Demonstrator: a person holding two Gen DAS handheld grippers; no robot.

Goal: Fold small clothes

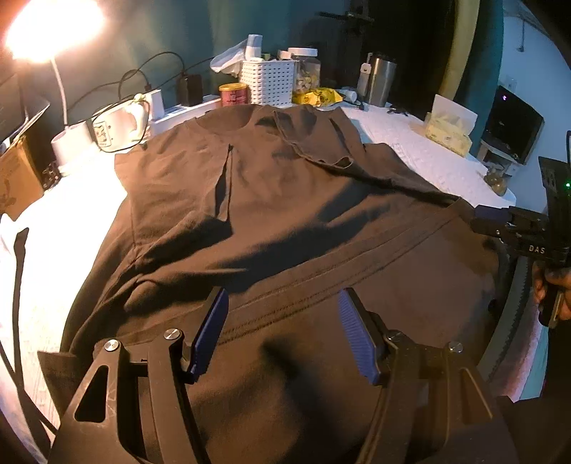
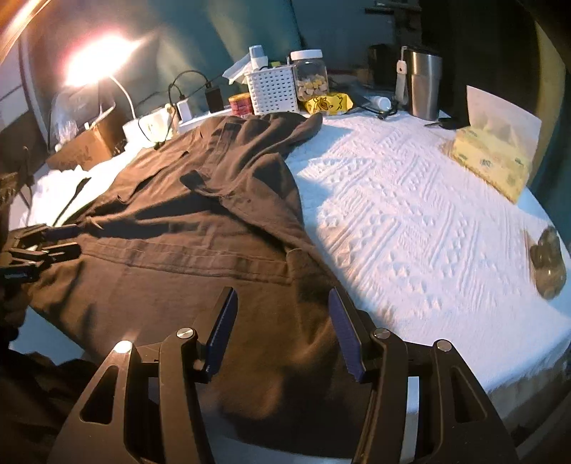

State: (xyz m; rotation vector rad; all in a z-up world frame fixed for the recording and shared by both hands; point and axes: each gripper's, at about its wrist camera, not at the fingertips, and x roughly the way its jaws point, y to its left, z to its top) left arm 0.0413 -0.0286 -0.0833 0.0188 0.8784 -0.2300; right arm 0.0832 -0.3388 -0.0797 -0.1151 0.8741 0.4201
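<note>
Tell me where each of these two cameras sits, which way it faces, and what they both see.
Left wrist: on the left gripper, looking down over the dark shirt; jaws open; right gripper and a hand at the right edge.
Right wrist: on the right gripper, over the shirt's right edge and white cover; jaws open; left gripper at the left edge.
Shared: shirt, white basket, lamp.

White letters "DAS" stand on the right hand-held gripper (image 1: 480, 219).

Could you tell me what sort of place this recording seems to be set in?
Probably a bedroom or living room at home: a dark T-shirt lies on a white textured cover, with a lit desk lamp, a tissue box and a steel tumbler behind.
</note>
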